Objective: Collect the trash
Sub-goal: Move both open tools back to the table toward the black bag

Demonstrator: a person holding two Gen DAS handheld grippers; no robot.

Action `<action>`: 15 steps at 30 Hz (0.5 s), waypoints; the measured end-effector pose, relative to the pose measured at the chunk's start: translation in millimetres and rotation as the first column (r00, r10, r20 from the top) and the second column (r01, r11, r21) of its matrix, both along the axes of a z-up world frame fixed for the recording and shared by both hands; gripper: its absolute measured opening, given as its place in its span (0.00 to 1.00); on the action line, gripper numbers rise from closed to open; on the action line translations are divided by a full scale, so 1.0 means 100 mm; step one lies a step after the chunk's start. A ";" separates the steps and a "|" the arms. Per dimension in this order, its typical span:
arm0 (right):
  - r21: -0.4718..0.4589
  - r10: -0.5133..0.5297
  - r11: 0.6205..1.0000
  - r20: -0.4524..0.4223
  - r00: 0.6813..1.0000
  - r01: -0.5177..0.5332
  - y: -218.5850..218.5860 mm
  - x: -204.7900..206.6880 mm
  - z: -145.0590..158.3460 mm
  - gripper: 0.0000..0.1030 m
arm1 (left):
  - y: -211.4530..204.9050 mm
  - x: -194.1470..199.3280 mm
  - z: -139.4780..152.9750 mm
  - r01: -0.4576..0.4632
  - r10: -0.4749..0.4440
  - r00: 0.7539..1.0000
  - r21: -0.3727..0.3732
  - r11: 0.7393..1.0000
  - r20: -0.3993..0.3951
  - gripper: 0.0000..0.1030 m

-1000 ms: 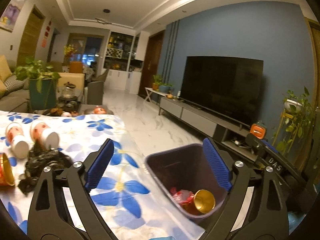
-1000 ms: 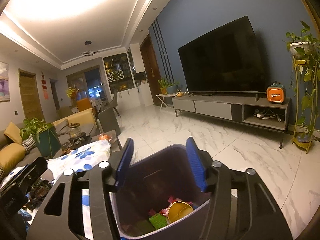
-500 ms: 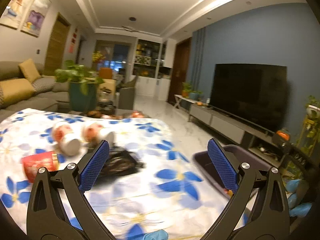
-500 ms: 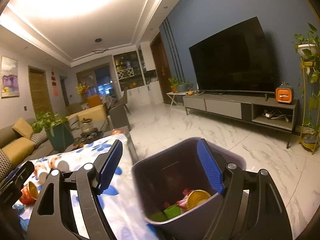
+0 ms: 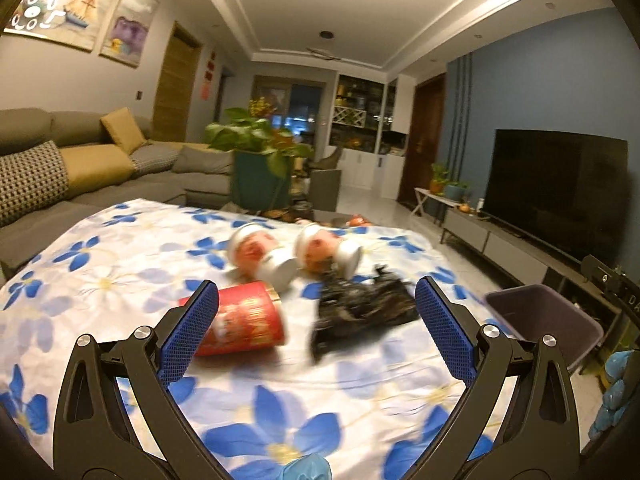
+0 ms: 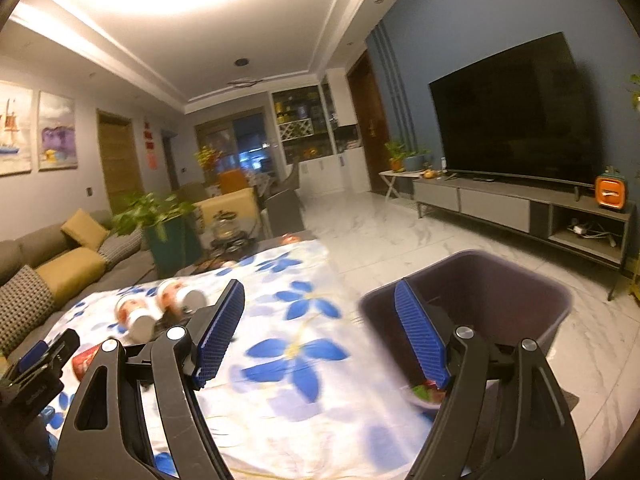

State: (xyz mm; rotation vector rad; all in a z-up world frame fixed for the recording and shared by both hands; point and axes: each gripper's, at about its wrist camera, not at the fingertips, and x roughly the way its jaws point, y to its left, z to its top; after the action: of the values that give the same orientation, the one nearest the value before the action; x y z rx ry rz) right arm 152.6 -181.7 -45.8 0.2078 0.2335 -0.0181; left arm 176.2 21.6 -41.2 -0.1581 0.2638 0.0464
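1. While the left gripper [image 5: 316, 320] hangs above the floral tablecloth [image 5: 120, 264], its jaws are spread wide and empty.
2. Between those jaws lie a red cup [image 5: 244, 322] on its side and a crumpled black bag [image 5: 360, 308], near each other.
3. Two white cups [image 5: 296, 254] lie just beyond.
4. The right gripper [image 6: 320, 336] is likewise spread and empty, at the table edge beside the dark bin [image 6: 500, 292], which holds scraps.
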 end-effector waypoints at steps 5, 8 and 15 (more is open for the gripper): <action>-0.020 0.065 0.998 -0.016 0.998 -0.065 0.40 0.11 -0.06 0.74 | 0.25 -0.07 -0.04 -0.044 0.044 0.999 -0.004 0.999 -0.007 0.94; -0.038 0.096 0.995 -0.026 0.995 -0.097 0.62 0.18 -0.09 0.74 | 0.37 -0.09 -0.06 -0.068 0.068 0.998 -0.002 0.998 -0.011 0.94; -0.061 0.163 0.984 -0.073 0.984 -0.167 1.09 0.45 -0.20 0.74 | 0.63 -0.13 -0.06 -0.117 0.116 0.993 -0.014 0.993 -0.011 0.94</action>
State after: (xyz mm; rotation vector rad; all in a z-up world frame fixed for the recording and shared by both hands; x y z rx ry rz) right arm 197.2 -72.3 -66.1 0.1208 0.3168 0.1316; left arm 162.7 84.7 -47.4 -0.1875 0.2649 0.1612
